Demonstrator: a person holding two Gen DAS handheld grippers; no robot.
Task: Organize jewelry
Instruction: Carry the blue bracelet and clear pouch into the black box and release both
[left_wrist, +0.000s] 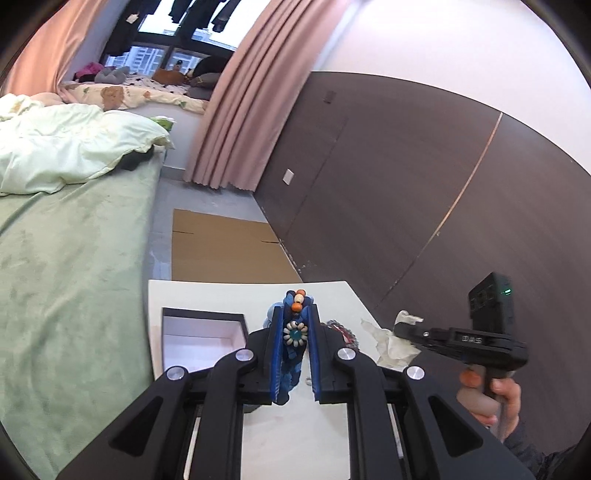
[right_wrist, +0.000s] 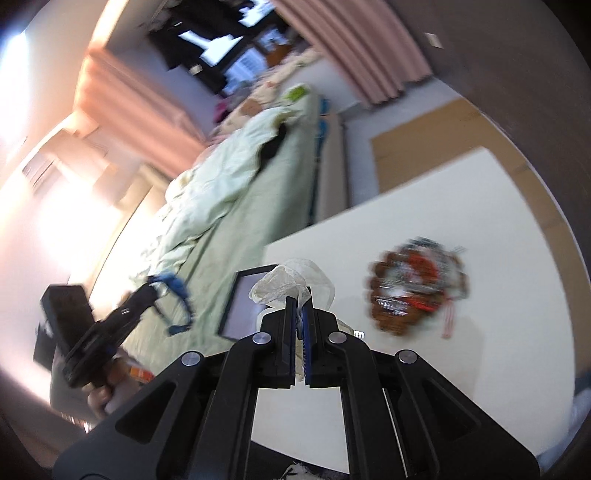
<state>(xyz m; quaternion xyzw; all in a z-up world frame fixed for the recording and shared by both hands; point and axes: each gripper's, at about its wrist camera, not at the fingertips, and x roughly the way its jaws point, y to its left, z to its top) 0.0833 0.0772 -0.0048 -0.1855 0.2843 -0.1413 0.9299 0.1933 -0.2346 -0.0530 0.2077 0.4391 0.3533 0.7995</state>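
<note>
My left gripper (left_wrist: 294, 317) is shut on a blue beaded necklace (left_wrist: 295, 334) with orange and white beads and a flower pendant, held above the white table (left_wrist: 258, 435). It shows blurred in the right wrist view (right_wrist: 177, 295). An open black box (left_wrist: 201, 341) with a white inside sits on the table to the left; it also shows in the right wrist view (right_wrist: 242, 306). My right gripper (right_wrist: 300, 301) is shut on a crumpled white tissue (right_wrist: 295, 280), also seen in the left wrist view (left_wrist: 391, 339). A pile of red and silver jewelry (right_wrist: 417, 284) lies on the table to the right.
A bed with a green cover (left_wrist: 70, 280) runs along the table's left side. Flat cardboard (left_wrist: 225, 247) lies on the floor beyond the table. A dark wood wall panel (left_wrist: 406, 184) stands on the right. A small silver item (right_wrist: 359, 334) lies on the table.
</note>
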